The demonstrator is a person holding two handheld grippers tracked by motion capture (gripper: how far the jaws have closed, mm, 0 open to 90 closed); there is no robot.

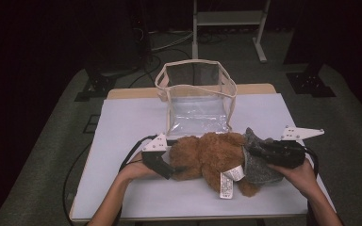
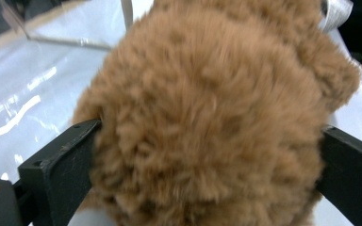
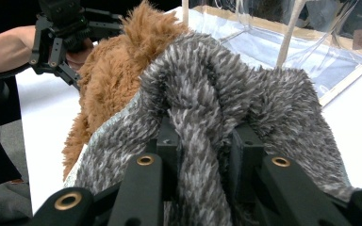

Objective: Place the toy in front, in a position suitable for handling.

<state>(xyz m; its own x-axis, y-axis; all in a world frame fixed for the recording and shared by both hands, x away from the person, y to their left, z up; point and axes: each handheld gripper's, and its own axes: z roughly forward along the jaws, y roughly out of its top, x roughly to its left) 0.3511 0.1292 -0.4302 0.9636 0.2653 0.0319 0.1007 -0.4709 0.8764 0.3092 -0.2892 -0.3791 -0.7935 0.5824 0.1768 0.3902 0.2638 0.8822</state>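
The brown plush toy (image 1: 207,157) lies near the bench edge; the right gripper (image 1: 264,149) pinches its grey fur, the left gripper (image 1: 172,170), wide, straddles its head: close squarely before lifting toward the clear bag (image 1: 197,96)

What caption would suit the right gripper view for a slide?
Right gripper pinches a fold of the plush toy's grey fabric; brown plush body and clear bag lie beyond.

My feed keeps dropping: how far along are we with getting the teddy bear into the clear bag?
Done: right gripper is clamped on the teddy bear's grey fabric. In hand: the left gripper has its fingers wide around the brown body. Left: lifting it into the clear bag, which stands open behind it.
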